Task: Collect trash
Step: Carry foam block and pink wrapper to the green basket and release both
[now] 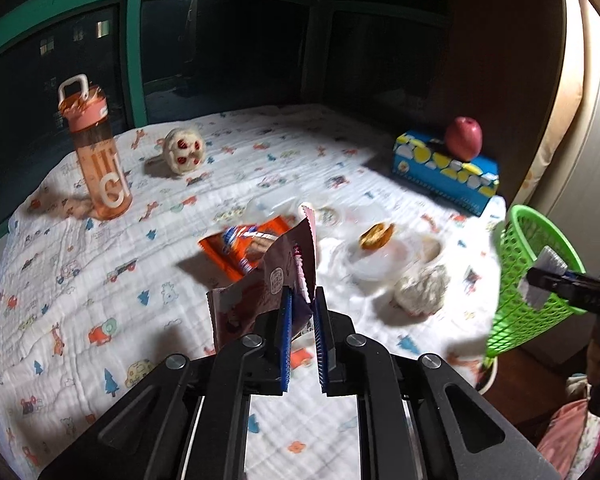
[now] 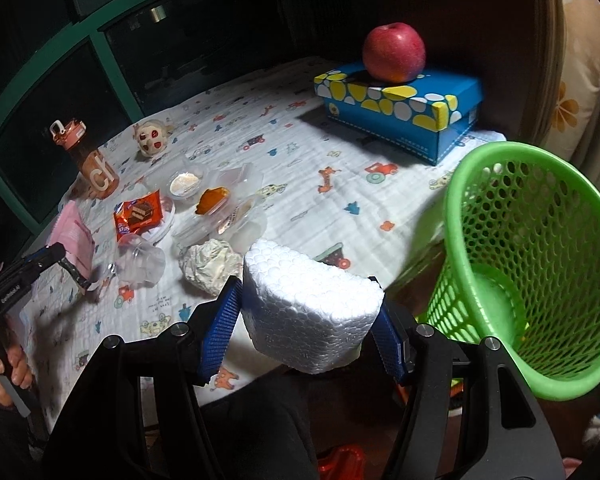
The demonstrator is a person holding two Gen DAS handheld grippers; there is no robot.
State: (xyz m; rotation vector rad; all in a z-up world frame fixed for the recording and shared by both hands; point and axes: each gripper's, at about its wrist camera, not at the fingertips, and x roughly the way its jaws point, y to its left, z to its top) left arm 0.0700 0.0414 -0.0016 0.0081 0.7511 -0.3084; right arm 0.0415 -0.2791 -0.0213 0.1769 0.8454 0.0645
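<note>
Left gripper (image 1: 302, 304) pinched on pink wrapper (image 1: 278, 276), lifted above patterned cloth (image 1: 100, 248), near orange wrapper (image 1: 240, 250). Right gripper (image 2: 306, 312) clamped around white foam block (image 2: 308, 312), just left of green basket (image 2: 540, 264) at table's right edge.

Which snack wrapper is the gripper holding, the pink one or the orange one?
The pink wrapper. It is pinched between the left gripper pads and lifted off the cloth, while the orange wrapper lies flat on the table behind it, untouched.
</note>
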